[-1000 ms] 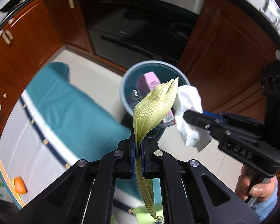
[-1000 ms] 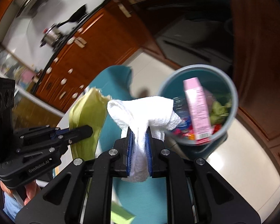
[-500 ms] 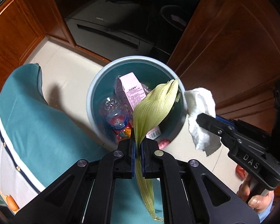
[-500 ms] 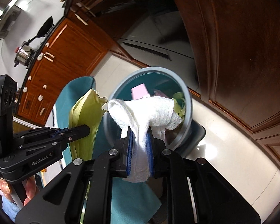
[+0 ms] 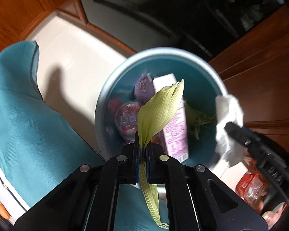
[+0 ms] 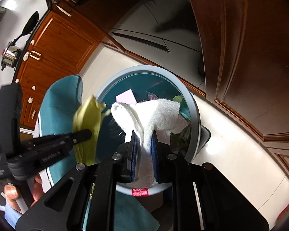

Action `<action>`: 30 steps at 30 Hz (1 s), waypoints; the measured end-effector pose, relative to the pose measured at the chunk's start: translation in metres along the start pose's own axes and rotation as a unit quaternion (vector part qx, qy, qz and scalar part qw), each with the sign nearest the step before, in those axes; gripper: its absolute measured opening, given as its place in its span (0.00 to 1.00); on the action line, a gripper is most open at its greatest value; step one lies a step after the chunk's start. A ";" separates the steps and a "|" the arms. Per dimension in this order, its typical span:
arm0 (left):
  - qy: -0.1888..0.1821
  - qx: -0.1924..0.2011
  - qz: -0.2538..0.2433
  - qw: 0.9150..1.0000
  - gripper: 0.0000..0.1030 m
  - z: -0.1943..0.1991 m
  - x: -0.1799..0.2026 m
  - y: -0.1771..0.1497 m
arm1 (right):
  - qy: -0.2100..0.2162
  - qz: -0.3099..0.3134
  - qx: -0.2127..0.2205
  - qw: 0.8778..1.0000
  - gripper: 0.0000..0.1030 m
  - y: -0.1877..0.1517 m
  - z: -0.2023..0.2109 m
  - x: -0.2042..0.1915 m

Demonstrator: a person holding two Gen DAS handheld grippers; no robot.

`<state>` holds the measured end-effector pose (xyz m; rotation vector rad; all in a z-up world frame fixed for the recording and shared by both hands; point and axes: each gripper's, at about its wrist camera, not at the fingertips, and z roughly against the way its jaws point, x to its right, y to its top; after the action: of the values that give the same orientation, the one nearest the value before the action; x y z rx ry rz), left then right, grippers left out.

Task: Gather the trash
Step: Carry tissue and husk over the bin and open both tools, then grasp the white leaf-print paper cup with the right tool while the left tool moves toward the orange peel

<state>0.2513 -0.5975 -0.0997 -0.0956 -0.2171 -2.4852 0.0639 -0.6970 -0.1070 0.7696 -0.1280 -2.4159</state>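
left hand-held gripper: pinching a ribbed, pale-green corn husk, jaws nearly closed on it; husk tip is fanning out over the bin.
right hand-held gripper: clamping a soft, crumpled white paper towel, jaws narrowly apart around the wad.
bin: round, grey rim, teal inside, sitting directly below both fingertips.
left view only: pink carton, crushed bottle inside.
right view only: steel pot far off to the left.
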 end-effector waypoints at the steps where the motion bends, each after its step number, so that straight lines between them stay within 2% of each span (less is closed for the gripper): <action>1: 0.001 -0.007 -0.001 1.000 0.06 -0.007 -0.001 0.001 | -0.002 -0.002 -0.002 1.000 0.15 0.003 -0.004 0.001; 3: 0.001 -0.025 -0.003 1.000 0.07 -0.017 -0.001 0.003 | -0.004 -0.005 -0.003 1.000 0.19 0.007 -0.011 0.002; 4: -0.001 -0.030 -0.003 1.000 0.12 -0.019 -0.001 0.004 | -0.005 -0.007 -0.002 1.000 0.36 0.008 -0.011 0.002; 5: -0.004 -0.031 -0.004 1.000 0.16 -0.019 0.000 0.005 | -0.006 -0.011 -0.002 1.000 0.48 0.010 -0.013 0.002; 6: -0.001 -0.022 -0.012 1.000 0.35 -0.015 0.002 0.005 | -0.001 -0.015 0.001 1.000 0.68 0.010 -0.012 0.002; 7: 0.006 -0.012 -0.017 1.000 0.59 -0.012 0.003 0.006 | 0.005 -0.019 0.006 1.000 0.77 0.010 -0.011 0.002; 8: 0.017 0.003 -0.022 1.000 0.64 -0.006 0.004 0.005 | 0.008 -0.022 0.011 1.000 0.78 0.010 -0.009 0.001; 10: 0.025 0.018 -0.033 0.999 0.67 0.003 0.007 0.003 | 0.007 -0.029 0.008 1.000 0.82 0.010 -0.008 0.000; 18: 0.022 0.034 -0.053 0.998 0.70 0.029 0.015 -0.015 | -0.004 -0.040 -0.002 0.999 0.83 0.003 -0.001 -0.005; 22: 0.021 0.044 -0.050 0.998 0.70 0.044 0.016 -0.023 | -0.005 -0.037 0.001 0.999 0.83 -0.004 0.013 -0.011; 30: 0.016 0.075 -0.053 0.996 0.70 0.092 0.017 -0.060 | -0.003 -0.008 0.017 1.000 0.83 -0.026 0.052 -0.039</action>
<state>0.2026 -0.5439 -0.0148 0.0190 -0.4031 -2.5632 0.0471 -0.6578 -0.0513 0.7802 -0.1657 -2.4366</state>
